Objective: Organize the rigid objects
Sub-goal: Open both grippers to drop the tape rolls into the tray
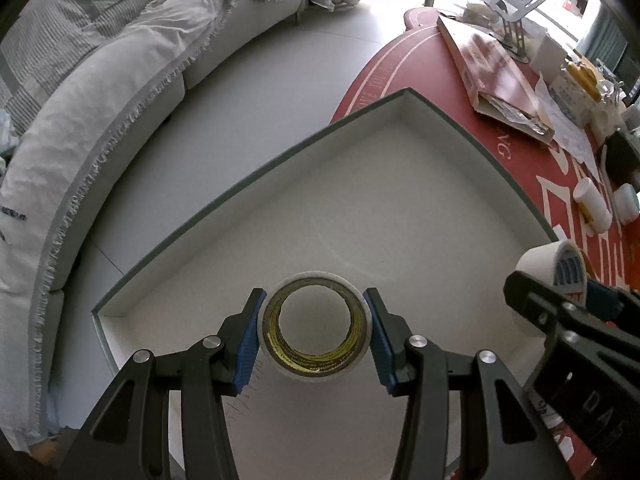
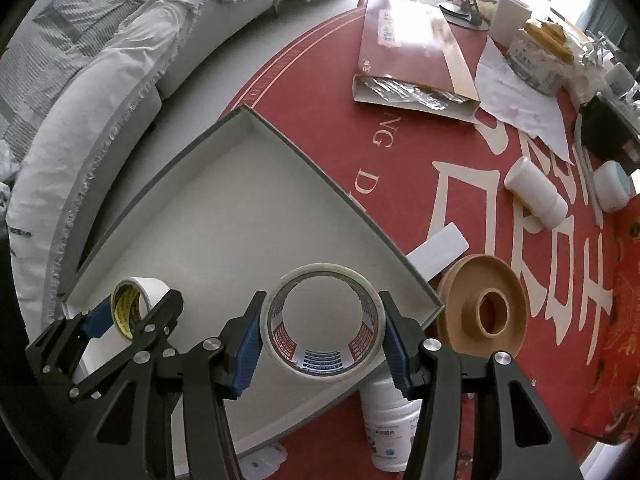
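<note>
My left gripper (image 1: pixel 315 330) is shut on a white tape roll with a yellow-printed core (image 1: pixel 316 364), held above the floor of a shallow white box lid (image 1: pixel 360 208). My right gripper (image 2: pixel 322 330) is shut on a white tape roll with red and blue print inside (image 2: pixel 276 340), held over the lid's near right corner (image 2: pixel 434 306). In the right wrist view the left gripper (image 2: pixel 132 316) and its roll (image 2: pixel 152 288) show at the lower left. In the left wrist view the right gripper's roll (image 1: pixel 540 262) shows at the right edge.
The lid lies on a round red table (image 2: pixel 400 152). Next to it are a tan spool (image 2: pixel 484 312), a white strip (image 2: pixel 440 252), a white bottle below my fingers (image 2: pixel 388 428), another white bottle (image 2: pixel 536 196), a red folder (image 2: pixel 404 40) and clutter behind. A white sofa (image 1: pixel 100 128) curves at left.
</note>
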Demonstrator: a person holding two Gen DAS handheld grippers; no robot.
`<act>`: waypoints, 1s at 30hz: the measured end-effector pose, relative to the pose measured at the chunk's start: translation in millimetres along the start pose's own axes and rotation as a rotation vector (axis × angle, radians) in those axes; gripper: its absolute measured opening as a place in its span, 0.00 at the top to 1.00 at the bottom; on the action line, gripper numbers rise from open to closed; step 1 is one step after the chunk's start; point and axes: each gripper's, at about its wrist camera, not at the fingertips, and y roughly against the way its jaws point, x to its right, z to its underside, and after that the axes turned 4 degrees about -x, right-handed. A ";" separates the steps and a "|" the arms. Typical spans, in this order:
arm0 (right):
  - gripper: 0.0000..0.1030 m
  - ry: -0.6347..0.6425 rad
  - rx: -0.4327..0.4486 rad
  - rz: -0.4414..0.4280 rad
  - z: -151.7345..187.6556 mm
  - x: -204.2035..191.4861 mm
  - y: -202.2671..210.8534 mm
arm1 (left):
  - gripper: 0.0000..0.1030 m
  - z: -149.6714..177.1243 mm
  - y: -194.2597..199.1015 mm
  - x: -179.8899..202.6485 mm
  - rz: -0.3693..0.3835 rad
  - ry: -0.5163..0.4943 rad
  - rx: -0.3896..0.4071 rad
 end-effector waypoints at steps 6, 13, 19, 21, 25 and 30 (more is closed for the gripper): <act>0.13 -0.001 0.011 -0.037 -2.0 1.2 -0.7 | 0.19 -2.6 2.1 -2.6 -0.010 0.007 0.024; 0.11 0.029 0.068 -0.018 5.5 0.8 18.0 | 0.15 -1.5 4.7 -12.2 0.019 0.018 0.007; 0.11 0.092 0.124 -0.024 58.6 10.4 41.3 | 0.14 12.2 20.0 -30.0 0.076 0.060 0.017; 0.11 0.148 0.121 -0.023 80.2 3.9 42.8 | 0.14 17.3 23.6 -33.7 0.081 0.064 0.019; 0.11 0.296 0.082 -0.048 118.9 -18.9 27.4 | 0.14 28.2 30.8 -42.2 0.079 0.089 0.022; 0.11 0.408 0.053 -0.019 134.5 -43.2 3.3 | 0.14 35.5 34.9 -51.9 0.082 0.122 0.011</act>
